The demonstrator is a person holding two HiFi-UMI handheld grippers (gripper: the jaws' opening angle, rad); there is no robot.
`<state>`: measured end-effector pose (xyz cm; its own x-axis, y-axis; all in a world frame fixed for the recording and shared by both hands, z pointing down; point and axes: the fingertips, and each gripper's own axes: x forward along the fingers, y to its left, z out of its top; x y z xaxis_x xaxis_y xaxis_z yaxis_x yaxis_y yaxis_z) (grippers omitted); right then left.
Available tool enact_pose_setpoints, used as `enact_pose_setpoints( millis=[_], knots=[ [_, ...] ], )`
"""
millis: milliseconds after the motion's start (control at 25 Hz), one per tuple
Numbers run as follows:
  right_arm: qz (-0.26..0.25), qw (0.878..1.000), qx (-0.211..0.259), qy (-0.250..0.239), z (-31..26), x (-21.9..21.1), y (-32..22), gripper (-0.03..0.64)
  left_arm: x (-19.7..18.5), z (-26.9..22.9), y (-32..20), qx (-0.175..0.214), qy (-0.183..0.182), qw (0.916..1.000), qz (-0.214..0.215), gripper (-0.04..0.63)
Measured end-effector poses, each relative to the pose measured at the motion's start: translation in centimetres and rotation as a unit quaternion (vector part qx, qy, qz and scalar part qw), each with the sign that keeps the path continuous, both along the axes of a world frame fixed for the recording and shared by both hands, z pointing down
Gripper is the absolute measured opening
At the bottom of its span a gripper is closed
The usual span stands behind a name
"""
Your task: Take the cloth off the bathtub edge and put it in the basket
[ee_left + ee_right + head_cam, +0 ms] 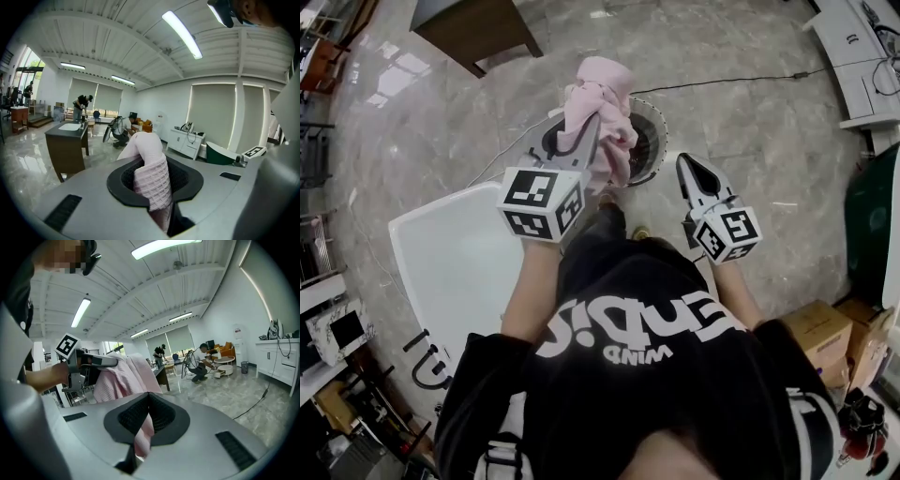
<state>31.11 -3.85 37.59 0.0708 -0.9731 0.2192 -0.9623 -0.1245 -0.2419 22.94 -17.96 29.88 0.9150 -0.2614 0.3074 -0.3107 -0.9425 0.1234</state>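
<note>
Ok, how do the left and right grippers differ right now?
The left gripper is shut on the pink cloth, which droops from it; the right gripper is shut on nothing. The left reaches farther ahead than the right. Both point away from the person.

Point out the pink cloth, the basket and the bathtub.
pink cloth (602, 108), head view, bunched middle
basket (660, 136), head view, right rim
bathtub (455, 262), head view, bare white inside

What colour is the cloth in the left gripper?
The cloth is pale pink, waffle-textured; best in left gripper view.
</note>
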Motion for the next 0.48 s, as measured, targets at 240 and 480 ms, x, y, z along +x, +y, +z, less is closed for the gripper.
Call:
enact_pose_setpoints(
  millis=[240,480],
  knots=[
    [0.007,1.000,-0.015,-0.008,1.6,0.8,-3.0,0.014,1.2,3.7,-2.3,-0.021,-0.029,0.9989,0.031,0.084],
    [0.016,0.998,-0.057,-0.023,5.4,1.0,-4.0,0.014,2.8,9.5,-3.6,-0.053,-0.062,0.9951,0.056,0.084]
  ],
)
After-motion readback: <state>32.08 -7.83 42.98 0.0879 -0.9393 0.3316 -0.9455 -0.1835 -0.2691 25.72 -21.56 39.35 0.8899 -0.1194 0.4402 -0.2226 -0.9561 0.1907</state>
